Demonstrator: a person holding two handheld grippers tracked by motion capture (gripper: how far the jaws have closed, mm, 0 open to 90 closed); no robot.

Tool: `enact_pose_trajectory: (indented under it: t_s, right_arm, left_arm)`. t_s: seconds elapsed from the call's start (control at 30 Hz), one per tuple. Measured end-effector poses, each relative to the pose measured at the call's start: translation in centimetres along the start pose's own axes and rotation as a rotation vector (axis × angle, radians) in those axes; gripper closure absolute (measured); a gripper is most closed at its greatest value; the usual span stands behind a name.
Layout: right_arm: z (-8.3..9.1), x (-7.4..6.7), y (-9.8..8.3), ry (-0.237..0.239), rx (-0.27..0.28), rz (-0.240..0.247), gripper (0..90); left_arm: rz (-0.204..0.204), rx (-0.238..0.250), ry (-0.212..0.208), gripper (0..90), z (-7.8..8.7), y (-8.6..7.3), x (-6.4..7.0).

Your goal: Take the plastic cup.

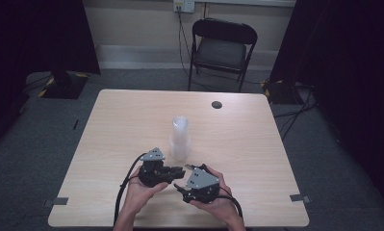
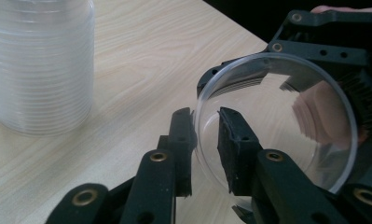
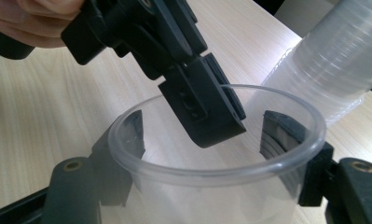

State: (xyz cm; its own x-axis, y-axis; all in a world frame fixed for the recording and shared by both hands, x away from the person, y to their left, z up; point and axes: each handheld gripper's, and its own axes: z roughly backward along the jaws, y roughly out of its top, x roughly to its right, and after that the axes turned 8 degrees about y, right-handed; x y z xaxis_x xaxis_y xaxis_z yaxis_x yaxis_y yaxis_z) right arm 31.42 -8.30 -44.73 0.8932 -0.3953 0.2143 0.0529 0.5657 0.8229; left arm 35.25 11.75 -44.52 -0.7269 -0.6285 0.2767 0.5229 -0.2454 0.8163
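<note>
- Looking down from the high view, I see a pale wood-grain desk (image 1: 132, 120) with rounded corners on grey carpet, a dark round cable port (image 1: 217, 104) near its far edge.
- Behind it stands a black folding chair (image 1: 222, 50) against a light wall, with a wall socket (image 1: 184, 5) above and cables hanging from it; dark curtains close off both sides.
- I can read no brand, label or writing anywhere; the socket face is too small to make out.
- A stack of clear cups (image 1: 180, 138) stands upright mid-desk, its long axis vertical, just beyond my two claws.
- My right claw (image 3: 202, 135) clamps a single clear cup (image 3: 216, 154) from outside, one pad against each side wall, near the desk's front edge.
- In the right gripper view that cup's open mouth faces up towards the camera; in the left gripper view its mouth (image 2: 277, 126) faces my left claw, so its long axis runs roughly along the right claw's jaws and lies nearer level than upright.
- My left claw (image 2: 204, 140) straddles the cup's rim, one pad inside and one outside. I cannot tell from the frames whether the pads press the wall or stand just off it.
- Both hands sit close together, claws meeting at the cup.
</note>
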Motion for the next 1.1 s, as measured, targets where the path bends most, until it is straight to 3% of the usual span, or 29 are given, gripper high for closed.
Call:
enact_pose_trajectory:
  t_s: [0.37, 0.57, 0.67, 0.9, 1.1]
  right_arm:
    - [0.0, 0.5, -0.5, -0.004, 0.012, -0.058, 30.3]
    - [0.1, 0.6, -0.6, -0.007, 0.024, -0.078, 30.3]
    - [0.1, 0.7, -0.7, -0.011, 0.024, -0.091, 30.3]
    - [0.3, 1.3, -1.2, -0.028, 0.026, -0.133, 30.3]
    - [0.8, 2.3, -1.4, -0.054, 0.055, -0.206, 30.4]
  left_arm:
    - [0.047, 0.1, 0.009, 71.4, 0.9, -1.0, -0.1]
    - [0.04, 0.141, 0.031, 67.0, 1.4, -1.1, 0.0]
    - [0.044, 0.176, 0.016, 65.6, 1.8, -1.5, 0.2]
    - [0.017, 0.199, 0.06, 55.8, 2.5, -2.2, 0.3]
    - [0.001, 0.215, 0.139, 42.8, 2.9, -2.9, 0.2]
